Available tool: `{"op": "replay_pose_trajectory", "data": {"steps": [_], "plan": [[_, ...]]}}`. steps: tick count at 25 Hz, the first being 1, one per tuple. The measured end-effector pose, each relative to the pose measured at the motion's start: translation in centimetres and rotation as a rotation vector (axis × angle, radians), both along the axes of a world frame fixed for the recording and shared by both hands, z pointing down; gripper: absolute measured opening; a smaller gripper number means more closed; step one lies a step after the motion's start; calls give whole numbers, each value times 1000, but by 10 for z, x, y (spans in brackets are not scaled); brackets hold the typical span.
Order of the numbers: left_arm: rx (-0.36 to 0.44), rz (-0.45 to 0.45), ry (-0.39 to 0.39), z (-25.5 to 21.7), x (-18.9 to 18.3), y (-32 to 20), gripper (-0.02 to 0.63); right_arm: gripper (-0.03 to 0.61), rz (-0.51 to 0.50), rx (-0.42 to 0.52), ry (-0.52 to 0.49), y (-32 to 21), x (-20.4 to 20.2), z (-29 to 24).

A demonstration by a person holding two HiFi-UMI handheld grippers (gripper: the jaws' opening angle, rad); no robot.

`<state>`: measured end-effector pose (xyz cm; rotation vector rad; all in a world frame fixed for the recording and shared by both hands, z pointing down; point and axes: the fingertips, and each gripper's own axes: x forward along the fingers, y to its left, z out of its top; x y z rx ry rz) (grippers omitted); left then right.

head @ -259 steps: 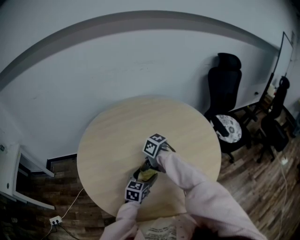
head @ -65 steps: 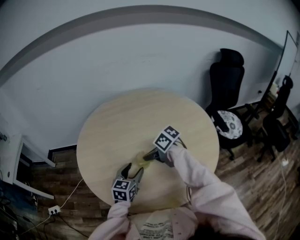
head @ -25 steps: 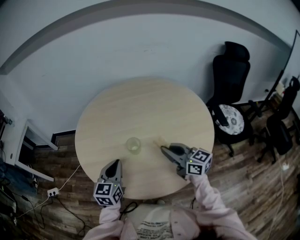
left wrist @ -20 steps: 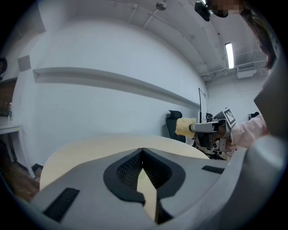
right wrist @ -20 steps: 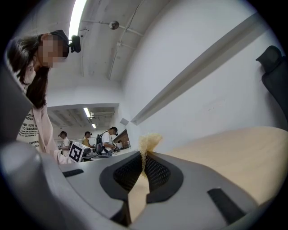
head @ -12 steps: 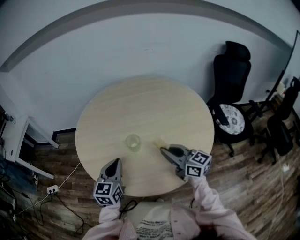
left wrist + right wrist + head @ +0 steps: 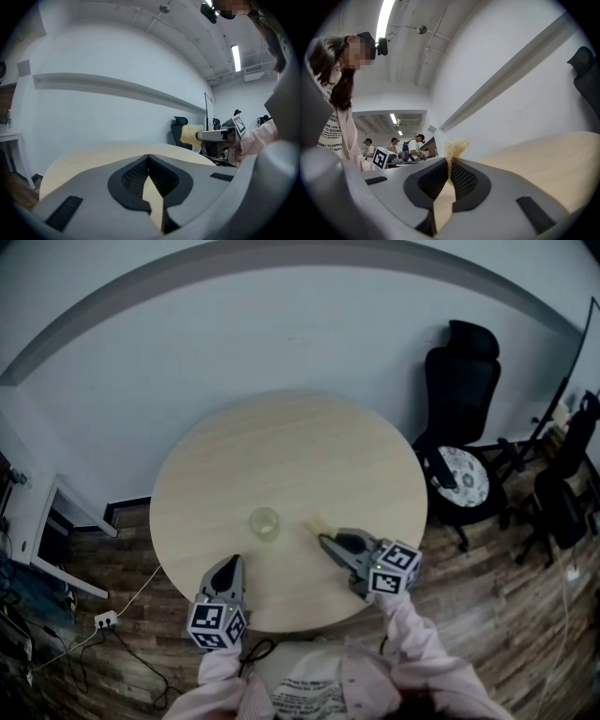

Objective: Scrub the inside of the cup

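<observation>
Cup [image 7: 265, 523]: clear, upright and empty-looking, on the round pale-wood table [image 7: 281, 446], near the middle of its near half. Nothing touches it, and it stands apart from both grippers.

Left gripper [image 7: 230, 564]: at the table's near-left edge, pointing towards the far side, near and to the left of the cup. Its jaws are pressed together with nothing between them, as the left gripper view shows. A marker cube [image 7: 217, 626] sits at its near end, at the end of a pink sleeve [image 7: 221, 676].

Right gripper [image 7: 326, 541]: over the near-right part of the table, angled towards the far left, to the right of the cup. Its jaws are pinched on a yellow sponge [image 7: 316, 524], which sticks out past the tips as a frayed tuft in the right gripper view. The sponge is near the cup but clear of it.

Surroundings: a black office chair [image 7: 457, 404] with a patterned seat cushion [image 7: 458, 493] stands to the right of the table. A pale wall lies beyond it. A white power strip [image 7: 104, 621] lies on the wood floor at the near left.
</observation>
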<state>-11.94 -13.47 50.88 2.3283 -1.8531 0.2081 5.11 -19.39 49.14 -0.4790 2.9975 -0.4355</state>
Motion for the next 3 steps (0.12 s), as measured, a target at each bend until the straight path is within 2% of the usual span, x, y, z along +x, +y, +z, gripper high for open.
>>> {"op": "replay_pose_trajectory", "data": {"steps": [3], "plan": [[-1, 7, -2, 1, 2, -2, 0, 23, -6, 1, 0, 2, -2, 2]]}}
